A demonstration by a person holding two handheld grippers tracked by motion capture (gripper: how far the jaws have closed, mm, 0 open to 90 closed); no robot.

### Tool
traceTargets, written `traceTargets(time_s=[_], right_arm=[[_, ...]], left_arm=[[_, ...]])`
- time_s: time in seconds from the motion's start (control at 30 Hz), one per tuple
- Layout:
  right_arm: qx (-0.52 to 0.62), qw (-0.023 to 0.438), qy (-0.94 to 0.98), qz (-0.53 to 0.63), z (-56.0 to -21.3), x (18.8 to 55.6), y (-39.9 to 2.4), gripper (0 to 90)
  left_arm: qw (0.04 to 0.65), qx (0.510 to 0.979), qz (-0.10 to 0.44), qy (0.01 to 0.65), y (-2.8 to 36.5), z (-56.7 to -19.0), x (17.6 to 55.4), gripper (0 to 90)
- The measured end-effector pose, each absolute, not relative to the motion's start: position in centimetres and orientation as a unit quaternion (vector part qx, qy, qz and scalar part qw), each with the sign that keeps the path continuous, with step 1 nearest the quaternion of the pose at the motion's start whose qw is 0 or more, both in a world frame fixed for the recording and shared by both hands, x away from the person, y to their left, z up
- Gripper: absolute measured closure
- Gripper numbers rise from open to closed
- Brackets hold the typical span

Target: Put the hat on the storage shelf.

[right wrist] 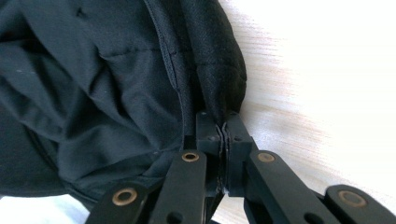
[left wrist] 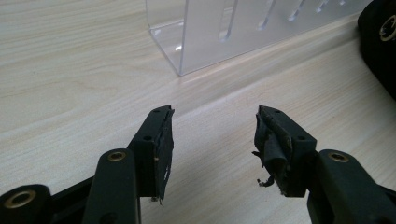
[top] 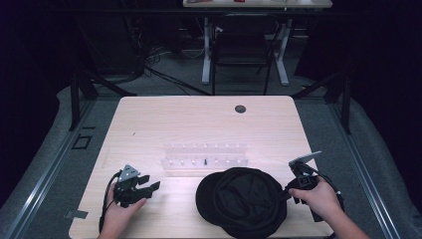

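Observation:
A black cap (top: 242,200) lies upside down on the wooden table (top: 199,119), near the front edge, its hollow facing up. My right gripper (top: 290,190) is shut on the cap's right rim; the right gripper view shows the black cloth (right wrist: 112,79) pinched between the two jaws at my right gripper (right wrist: 223,126). My left gripper (top: 152,182) rests low over the table at the front left, open, with nothing between its worn pads (left wrist: 166,140). The cap's edge (left wrist: 380,42) sits well to that gripper's right.
A clear acrylic rack (top: 205,158) with rows of slots stands at the table's middle, just behind the cap; one corner of the rack (left wrist: 205,32) is close ahead of the left gripper. A round grommet (top: 240,108) sits at the table's back. A chair (top: 244,45) stands beyond.

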State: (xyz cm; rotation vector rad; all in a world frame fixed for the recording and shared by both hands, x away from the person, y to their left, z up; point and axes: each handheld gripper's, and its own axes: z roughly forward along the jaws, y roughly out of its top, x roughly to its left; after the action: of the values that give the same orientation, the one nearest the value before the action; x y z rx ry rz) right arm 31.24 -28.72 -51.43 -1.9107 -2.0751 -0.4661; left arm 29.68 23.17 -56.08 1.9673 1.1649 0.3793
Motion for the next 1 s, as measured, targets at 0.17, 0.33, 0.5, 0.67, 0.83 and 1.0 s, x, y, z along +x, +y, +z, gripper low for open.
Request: traceTargets(time_s=[0.17,0.33,0.5,0.67,0.83,1.0], right_arm=[[-0.661,0.153,-0.715,-0.170,-50.6,31.4,-29.1,88.0],[-0.660,0.159,-0.711,-0.184,-49.7,31.3,-29.2,88.1],[-0.655,0.161,-0.709,-0.205,-48.1,31.4,-29.2,88.1],[-0.651,0.163,-0.711,-0.209,-47.3,31.5,-29.3,88.1],[-0.657,0.167,-0.701,-0.223,-46.5,31.6,-29.1,88.2],[-0.655,0.172,-0.698,-0.232,-46.0,31.6,-29.1,88.2]], left_arm=[[0.398,0.780,0.148,0.460,23.2,-56.1,29.7,46.8],[0.398,0.780,0.147,0.460,23.2,-56.1,29.7,46.8],[0.400,0.778,0.146,0.462,23.2,-56.1,29.7,46.8],[0.399,0.778,0.146,0.463,23.2,-56.1,29.7,46.8],[0.399,0.778,0.146,0.463,23.2,-56.1,29.7,46.8],[0.401,0.777,0.152,0.461,23.2,-56.1,29.7,46.4]])
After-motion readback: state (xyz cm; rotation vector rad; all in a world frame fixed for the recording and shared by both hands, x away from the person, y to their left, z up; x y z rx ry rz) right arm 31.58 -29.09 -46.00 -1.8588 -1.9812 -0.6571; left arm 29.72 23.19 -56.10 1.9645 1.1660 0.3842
